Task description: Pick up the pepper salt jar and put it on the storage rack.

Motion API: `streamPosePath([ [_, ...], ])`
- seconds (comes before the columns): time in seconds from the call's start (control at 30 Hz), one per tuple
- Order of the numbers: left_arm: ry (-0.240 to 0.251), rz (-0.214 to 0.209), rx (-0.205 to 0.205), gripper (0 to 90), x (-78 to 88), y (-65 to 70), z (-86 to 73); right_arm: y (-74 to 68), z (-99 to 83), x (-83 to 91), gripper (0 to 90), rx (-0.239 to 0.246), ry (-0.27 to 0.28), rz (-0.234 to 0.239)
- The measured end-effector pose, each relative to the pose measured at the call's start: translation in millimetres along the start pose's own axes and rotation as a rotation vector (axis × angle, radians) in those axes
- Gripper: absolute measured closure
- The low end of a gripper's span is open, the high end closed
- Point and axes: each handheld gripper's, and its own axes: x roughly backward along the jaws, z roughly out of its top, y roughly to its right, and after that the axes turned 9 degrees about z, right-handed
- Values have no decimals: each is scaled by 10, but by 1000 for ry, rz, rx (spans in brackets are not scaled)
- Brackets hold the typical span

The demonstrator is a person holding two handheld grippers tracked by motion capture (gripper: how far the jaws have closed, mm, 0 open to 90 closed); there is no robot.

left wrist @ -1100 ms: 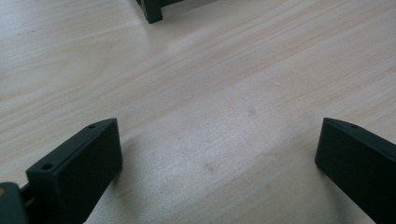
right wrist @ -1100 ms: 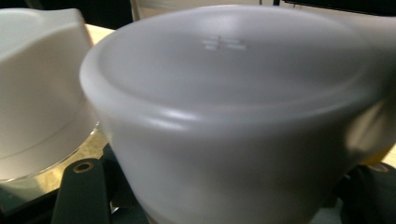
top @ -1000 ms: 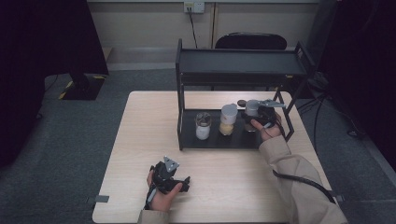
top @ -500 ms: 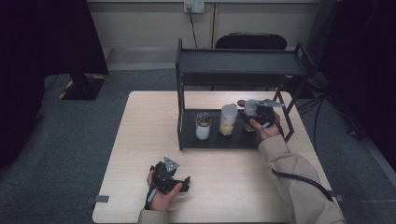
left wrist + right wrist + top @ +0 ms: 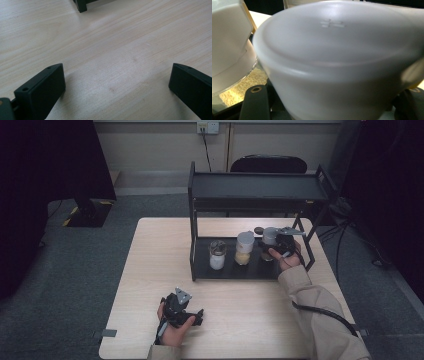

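Right gripper (image 5: pixel 276 244) clamped on grey-lidded jar (image 5: pixel 270 236), upright, rightmost on rack (image 5: pixel 227 273) lower shelf, beside yellow-filled jar (image 5: pixel 244 248); left gripper (image 5: pixel 181 311) jaws wide, empty, well apart on table (image 5: pixel 150 270)

Dim, dark-cornered high view; right gripper view blurred up close.

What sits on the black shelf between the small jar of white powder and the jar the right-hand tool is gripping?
A grey-lidded jar of yellowish grains stands between the white-powder jar and the gripped grey-lidded jar, seen in the high view.
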Motion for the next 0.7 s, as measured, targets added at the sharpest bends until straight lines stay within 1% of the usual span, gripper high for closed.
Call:
streamPosePath([
  [0.07, 0, 0, 0, 0, 0, 0, 0, 7, -1, 6, 295, -6, -1, -1],
  [0.3, 0, 0, 0, 0, 0, 0, 0, 8, -9, 35, 298, -1, -13, -3],
  [0.33, 0, 0, 0, 0, 0, 0, 0, 6, -3, 41, 300, -1, -20, -4],
  [0.47, 0, 0, 0, 0, 0, 0, 0, -43, 31, 51, 302, 27, -47, -12],
  [0.6, 0, 0, 0, 0, 0, 0, 0, -63, 73, 53, 302, 13, -65, -23],
  [0.7, 0, 0, 0, 0, 0, 0, 0, -113, 129, 40, 302, 19, -92, -41],
])
